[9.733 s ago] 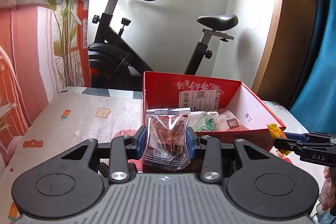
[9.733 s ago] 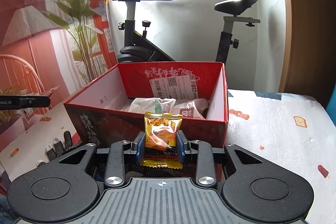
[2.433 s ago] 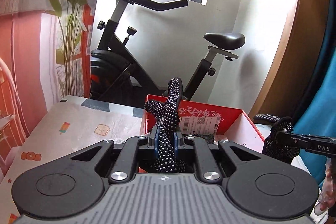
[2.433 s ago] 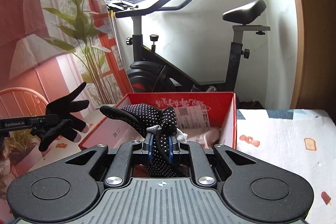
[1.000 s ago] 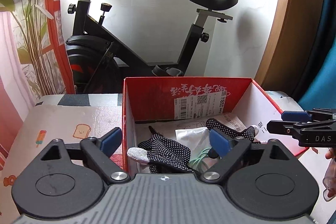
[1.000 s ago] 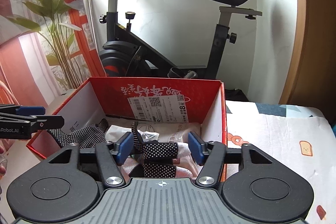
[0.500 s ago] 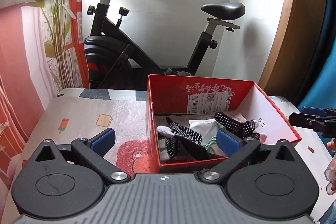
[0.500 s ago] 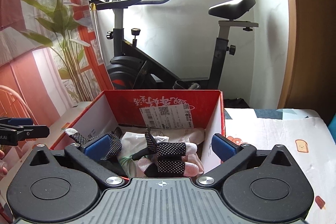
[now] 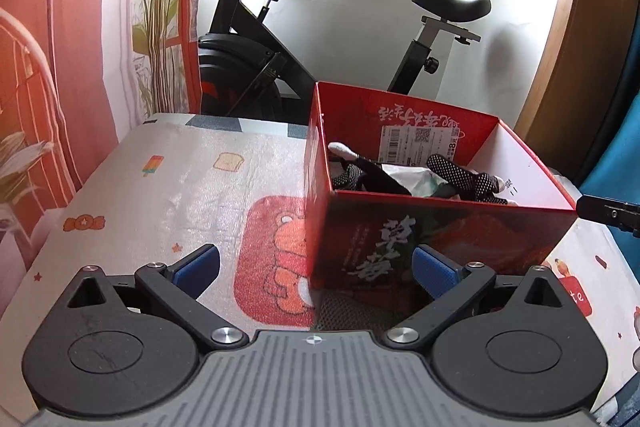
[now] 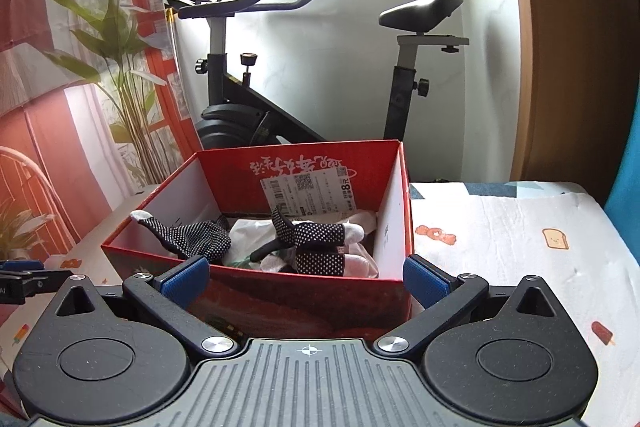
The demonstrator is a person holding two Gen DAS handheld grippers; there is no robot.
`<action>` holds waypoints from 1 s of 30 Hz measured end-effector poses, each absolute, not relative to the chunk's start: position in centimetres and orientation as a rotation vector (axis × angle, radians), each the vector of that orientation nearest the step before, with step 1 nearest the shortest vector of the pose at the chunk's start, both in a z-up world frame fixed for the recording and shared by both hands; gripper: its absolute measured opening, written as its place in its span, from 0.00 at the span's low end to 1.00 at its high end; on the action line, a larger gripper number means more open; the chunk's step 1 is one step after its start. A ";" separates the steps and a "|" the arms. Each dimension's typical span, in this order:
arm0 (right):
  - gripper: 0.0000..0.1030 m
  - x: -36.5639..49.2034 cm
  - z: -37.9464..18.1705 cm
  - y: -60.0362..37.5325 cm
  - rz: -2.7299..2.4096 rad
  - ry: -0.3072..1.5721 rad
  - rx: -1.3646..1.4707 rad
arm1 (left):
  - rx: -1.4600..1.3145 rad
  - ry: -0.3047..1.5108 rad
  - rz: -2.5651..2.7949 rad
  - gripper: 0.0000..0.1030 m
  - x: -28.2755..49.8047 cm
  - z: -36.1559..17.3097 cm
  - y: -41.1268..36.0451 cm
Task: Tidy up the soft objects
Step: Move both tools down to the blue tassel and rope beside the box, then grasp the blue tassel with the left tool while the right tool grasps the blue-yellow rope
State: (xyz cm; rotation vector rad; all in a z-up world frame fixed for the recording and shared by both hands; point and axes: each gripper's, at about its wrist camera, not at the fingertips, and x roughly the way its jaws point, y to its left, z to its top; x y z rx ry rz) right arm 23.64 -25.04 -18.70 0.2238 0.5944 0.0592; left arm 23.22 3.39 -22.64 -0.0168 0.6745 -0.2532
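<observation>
A red cardboard box (image 9: pixel 440 227) (image 10: pixel 256 171) stands on the table. Two black gloves with white dots lie inside it, one on the left (image 10: pixel 192 233) (image 9: pixel 364 173) and one on the right (image 10: pixel 316 235) (image 9: pixel 464 175), on top of pale snack packets (image 10: pixel 248 235). My left gripper (image 9: pixel 316 271) is open and empty, low in front of the box's near left corner. My right gripper (image 10: pixel 306 281) is also open and empty, in front of the box's near wall. The tip of the right gripper (image 9: pixel 608 213) shows at the right edge of the left wrist view.
A tablecloth (image 9: pixel 180 187) printed with cartoon pictures covers the table. An exercise bike (image 10: pixel 256 115) stands behind the table by a white wall. A curtain with plant print (image 9: pixel 80 47) hangs on the left. A wooden door frame (image 10: pixel 568 47) is on the right.
Both grippers have pulled back from over the box toward me, leaving the two gloves inside it. The right jaws spread wide; the left gripper has also shifted left of the box.
</observation>
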 end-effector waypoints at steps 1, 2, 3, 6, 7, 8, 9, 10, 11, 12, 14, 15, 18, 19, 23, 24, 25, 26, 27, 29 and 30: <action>1.00 23.4 -18.9 -24.9 0.058 0.595 0.220 | -0.028 0.675 -0.254 1.00 22.9 -23.0 3.5; 1.00 23.4 -19.2 -24.8 0.055 0.605 0.212 | -0.039 0.676 -0.252 1.00 22.4 -23.4 3.6; 1.00 23.3 -19.6 -24.6 0.051 0.622 0.204 | -0.045 0.680 -0.239 1.00 22.1 -23.7 3.6; 0.98 23.0 -20.7 -24.6 0.064 0.656 0.217 | -0.067 0.708 -0.213 1.00 21.1 -25.1 3.9; 0.96 22.8 -21.1 -24.6 0.066 0.666 0.223 | -0.075 0.721 -0.213 1.00 20.9 -25.5 3.9; 0.94 22.7 -21.7 -24.4 0.070 0.681 0.218 | -0.080 0.732 -0.214 1.00 20.8 -25.8 3.9; 0.93 22.5 -22.1 -24.3 0.072 0.692 0.205 | -0.085 0.746 -0.214 1.00 20.7 -26.2 4.0; 0.92 22.4 -22.6 -24.1 0.073 0.705 0.186 | -0.090 0.757 -0.212 1.00 20.7 -26.5 4.0; 0.91 22.3 -23.3 -23.8 0.078 0.724 0.159 | -0.098 0.768 -0.214 1.00 20.6 -26.7 4.0; 0.86 22.1 -23.8 -23.5 0.081 0.740 0.133 | -0.105 0.774 -0.222 1.00 20.5 -27.0 4.0; 0.79 21.8 -25.0 -23.1 0.092 0.773 0.093 | -0.113 0.777 -0.231 1.00 20.4 -27.2 3.8; 0.75 21.6 -25.4 -22.9 0.100 0.787 0.086 | -0.114 0.776 -0.239 0.99 20.3 -27.3 3.7; 0.69 21.1 -26.4 -22.5 0.142 0.821 0.074 | -0.123 0.780 -0.283 0.86 20.4 -27.1 2.6; 0.66 21.0 -26.6 -22.3 0.159 0.826 0.062 | -0.124 0.776 -0.316 0.83 20.4 -27.0 2.1; 0.59 21.0 -27.3 -21.5 0.220 0.848 0.008 | -0.076 0.764 -0.421 0.68 20.9 -26.9 -0.5; 0.58 21.0 -27.4 -21.4 0.228 0.852 0.006 | -0.070 0.770 -0.445 0.60 21.1 -27.1 -1.2; 0.55 21.0 -27.6 -21.3 0.235 0.857 0.010 | -0.069 0.779 -0.462 0.56 21.3 -27.3 -1.7; 0.53 21.0 -27.7 -21.3 0.240 0.860 0.016 | -0.075 0.793 -0.477 0.51 21.6 -27.8 -2.3; 0.52 21.0 -27.7 -21.3 0.242 0.862 0.019 | -0.083 0.807 -0.486 0.49 21.9 -28.2 -2.6; 0.51 21.2 -28.0 -21.4 0.246 0.869 0.027 | -0.101 0.836 -0.481 0.49 22.6 -29.2 -3.2; 0.51 21.3 -28.1 -21.5 0.251 0.873 0.033 | -0.115 0.850 -0.479 0.49 22.9 -29.6 -3.3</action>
